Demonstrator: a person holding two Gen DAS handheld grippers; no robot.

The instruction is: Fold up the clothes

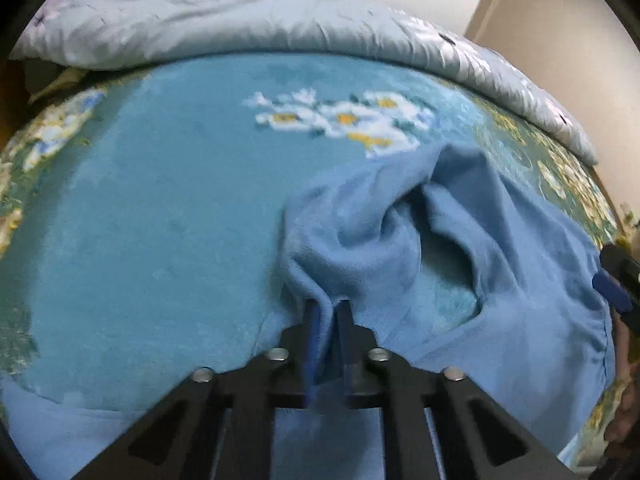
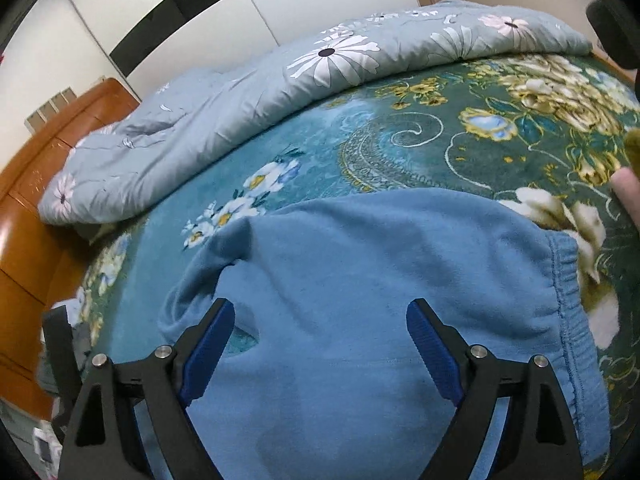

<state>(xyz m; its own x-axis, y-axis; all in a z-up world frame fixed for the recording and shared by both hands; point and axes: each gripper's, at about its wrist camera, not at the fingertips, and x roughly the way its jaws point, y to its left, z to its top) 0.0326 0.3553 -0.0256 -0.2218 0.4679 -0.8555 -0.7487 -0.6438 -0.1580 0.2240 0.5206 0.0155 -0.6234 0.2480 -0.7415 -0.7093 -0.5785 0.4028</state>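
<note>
A light blue fleece garment with an elastic waistband lies rumpled on the teal flowered blanket. In the left wrist view my left gripper is shut on a bunched fold of the garment, which rises in creases just ahead of it. In the right wrist view my right gripper stands open just above the flat part of the garment, its blue pads wide apart with nothing between them. The right gripper's blue pad shows at the right edge of the left wrist view.
A grey-blue daisy-print quilt is bunched along the far side of the bed. An orange wooden headboard stands at the left, with white wardrobe doors behind. A hand shows at the right edge.
</note>
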